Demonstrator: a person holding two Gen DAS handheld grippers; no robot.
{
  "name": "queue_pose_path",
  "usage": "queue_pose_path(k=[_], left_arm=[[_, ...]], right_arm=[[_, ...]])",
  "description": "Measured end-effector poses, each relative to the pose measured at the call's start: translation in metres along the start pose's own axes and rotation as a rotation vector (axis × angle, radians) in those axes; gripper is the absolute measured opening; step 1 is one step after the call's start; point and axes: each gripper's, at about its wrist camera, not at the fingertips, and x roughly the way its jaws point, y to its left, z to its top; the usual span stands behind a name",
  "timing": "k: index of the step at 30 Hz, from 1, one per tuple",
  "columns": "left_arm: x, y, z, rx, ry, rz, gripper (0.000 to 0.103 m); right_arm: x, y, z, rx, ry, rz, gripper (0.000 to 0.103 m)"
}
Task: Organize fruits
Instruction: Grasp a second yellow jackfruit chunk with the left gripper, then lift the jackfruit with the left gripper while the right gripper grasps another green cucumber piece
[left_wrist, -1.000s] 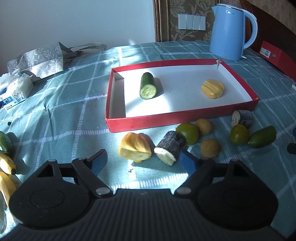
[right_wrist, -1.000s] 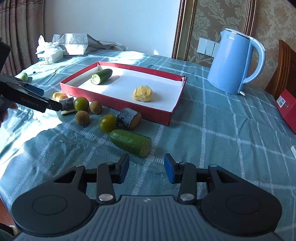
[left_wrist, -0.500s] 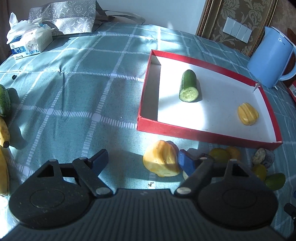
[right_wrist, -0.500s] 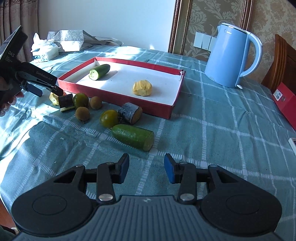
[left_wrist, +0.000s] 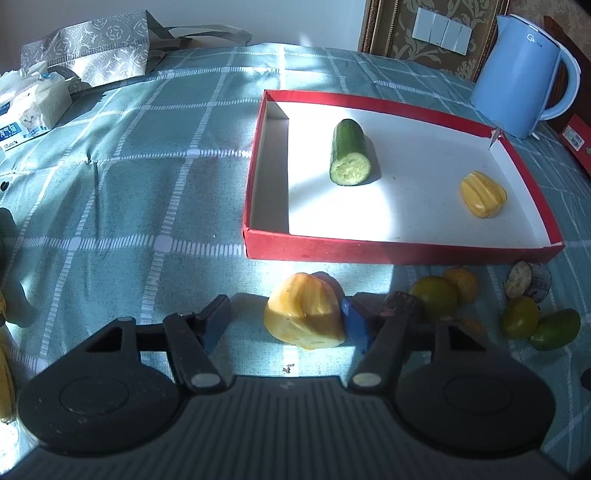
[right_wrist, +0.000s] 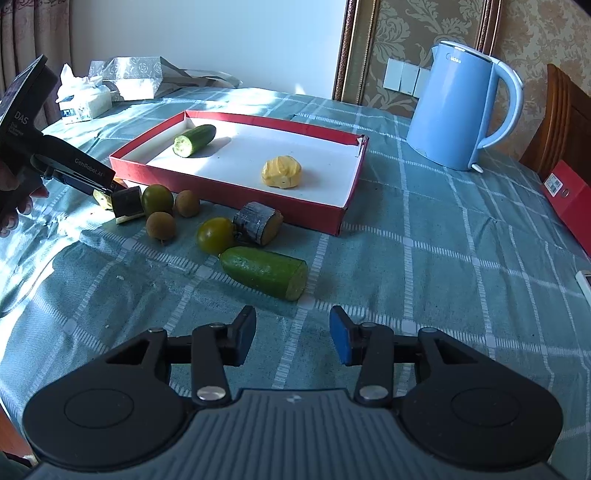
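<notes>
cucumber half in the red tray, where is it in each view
Left wrist view: the cucumber half lies right of centre in the upper half, in the left part of the red tray, cut end toward the camera.
Right wrist view: the cucumber half lies upper left, at the tray's far left end.
Shared landmark: the blue kettle beyond the tray, upper right in both.
</notes>
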Motion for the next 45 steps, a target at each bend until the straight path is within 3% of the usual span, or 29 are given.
queue_pose_path(k=[2,4,11,21,27,29,45], left_arm=[[-0.001,-0.001,0.000,-0.001,-0.003,-0.009,0.055],[-0.002,-0.002,-0.001,0.005,-0.016,-0.031,0.041],[-0.003,-0.002,-0.002,0.000,-0.027,-0.035,0.041],[-0.005,0.001,-0.005,-0.012,-0.037,-0.052,0.041],[-0.011,-0.003,-0.011,0.018,-0.082,-0.033,0.040],[-0.014,-0.002,-0.010,0.005,-0.095,-0.033,0.034],[-0.028,0.002,-0.006,-0.018,-0.154,-0.033,0.034]], right_arm=[[0.000,0.000,0.000,0.001,-0.001,0.001,0.044],[0.000,0.001,0.000,-0.001,-0.007,0.000,0.044],[-0.002,-0.001,-0.001,0.004,-0.008,-0.007,0.052],[-0.001,0.000,-0.004,0.007,-0.006,-0.013,0.052],[-0.001,-0.004,-0.003,0.026,-0.014,-0.025,0.052],[0.000,-0.004,-0.002,0.027,-0.012,-0.024,0.052],[-0.001,-0.002,-0.002,0.024,-0.027,-0.020,0.052]])
